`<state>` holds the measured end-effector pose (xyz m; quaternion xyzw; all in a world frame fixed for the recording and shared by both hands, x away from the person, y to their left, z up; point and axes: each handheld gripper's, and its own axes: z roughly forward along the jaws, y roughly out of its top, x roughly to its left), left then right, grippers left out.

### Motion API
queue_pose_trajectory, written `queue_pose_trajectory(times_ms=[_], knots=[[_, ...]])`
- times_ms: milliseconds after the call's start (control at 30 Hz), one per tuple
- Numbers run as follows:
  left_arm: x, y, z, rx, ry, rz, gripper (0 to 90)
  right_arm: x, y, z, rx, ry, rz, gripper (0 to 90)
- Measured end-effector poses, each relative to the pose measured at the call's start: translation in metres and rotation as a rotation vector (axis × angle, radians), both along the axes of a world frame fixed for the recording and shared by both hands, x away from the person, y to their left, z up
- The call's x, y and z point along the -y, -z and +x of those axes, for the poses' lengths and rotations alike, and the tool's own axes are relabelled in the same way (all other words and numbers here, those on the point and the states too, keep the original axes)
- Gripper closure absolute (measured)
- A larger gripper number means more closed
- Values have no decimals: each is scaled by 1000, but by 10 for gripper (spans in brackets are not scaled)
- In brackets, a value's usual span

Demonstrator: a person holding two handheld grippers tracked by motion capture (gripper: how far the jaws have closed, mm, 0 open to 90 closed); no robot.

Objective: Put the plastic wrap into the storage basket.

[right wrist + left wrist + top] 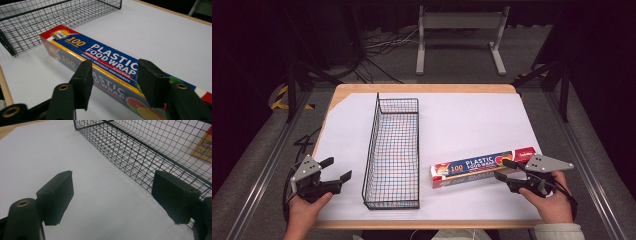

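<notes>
The plastic wrap box lies flat on the white sheet, right of the wire basket. The right gripper straddles its end, jaws not yet pressing — gripped so far off-centre, the box could swing or slip. The left gripper rests open, empty.

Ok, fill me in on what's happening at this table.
A person holds a gripper in each hand. The right gripper straddles the near end of the food wrap box, jaws on either side; whether the pads press on it yet I can't tell. The box lies flat on the white sheet, right of the wire basket, which has nothing in it. The left gripper sits open left of the basket, holding nothing.
</notes>
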<state>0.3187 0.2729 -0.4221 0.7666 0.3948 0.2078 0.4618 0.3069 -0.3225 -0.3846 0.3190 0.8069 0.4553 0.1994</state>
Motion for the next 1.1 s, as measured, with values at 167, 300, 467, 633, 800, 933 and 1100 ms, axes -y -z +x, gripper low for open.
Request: queue_pose_trajectory(times_ms=[167, 300, 467, 633, 800, 933, 1100], knots=[[0, -1, 0, -4, 3, -1, 186, -12, -7, 0, -11, -40, 1, 528], [0, -1, -1, -3, 4, 2, 186, -27, -8, 3, -61, -82, -41, 590], [1, -2, -1, -2, 4, 7, 186, -42, -8, 8, -103, -134, -61, 700], [1, -3, -2, -7, 0, 2, 186, -55, -9, 10, -137, -182, -91, 778], [1, -3, -2, -4, 3, 7, 186, -68, -10, 10, -158, -229, -117, 885], [1, -3, -2, -7, 2, 7, 186, -79, -11, 10, -190, -259, -126, 900], [1, -3, -1, -7, -1, 4, 186, -89, -12, 12, -203, -284, -130, 900]])
